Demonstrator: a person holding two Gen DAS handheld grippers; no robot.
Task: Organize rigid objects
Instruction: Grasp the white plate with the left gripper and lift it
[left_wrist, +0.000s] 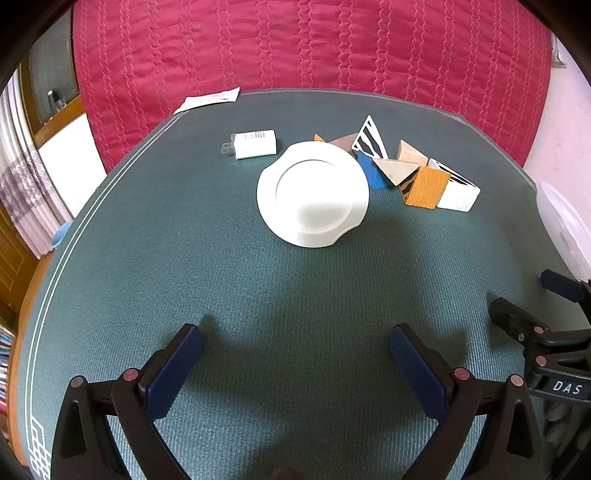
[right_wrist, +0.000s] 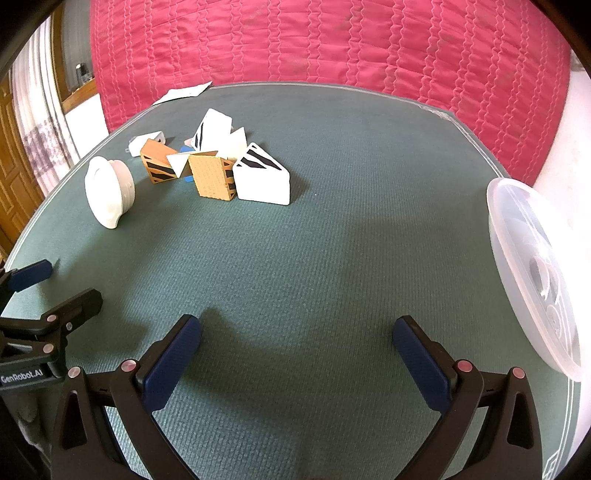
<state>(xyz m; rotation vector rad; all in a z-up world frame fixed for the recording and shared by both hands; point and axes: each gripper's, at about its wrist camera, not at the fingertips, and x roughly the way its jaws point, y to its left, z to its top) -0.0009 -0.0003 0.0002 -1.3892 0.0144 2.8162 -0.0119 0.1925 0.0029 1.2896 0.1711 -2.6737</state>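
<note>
In the left wrist view the left tool hangs above bare green desk with its blue-padded fingers spread wide and nothing between them. Ahead of it near the desk's middle sits a white round lid, propped on edge with its flat face tilted toward the camera. Just behind and to the right lies a cluster of wedge blocks: a blue block touching the lid's right edge, an orange block with black stripes, and a white striped wedge beside it, its long axis running toward the far left. A white charger lies apart on the left, its prongs pointing left. The right tool shows at the right edge. In the right wrist view the right tool is likewise wide open over bare desk, gripping nothing. The blocks lie far left: the white striped wedge rests flat, its narrow end pointing away, touching the orange block. The lid stands on edge left of them. A clear plastic container sits at the right edge, and a red quilt lies beyond the desk.
</note>
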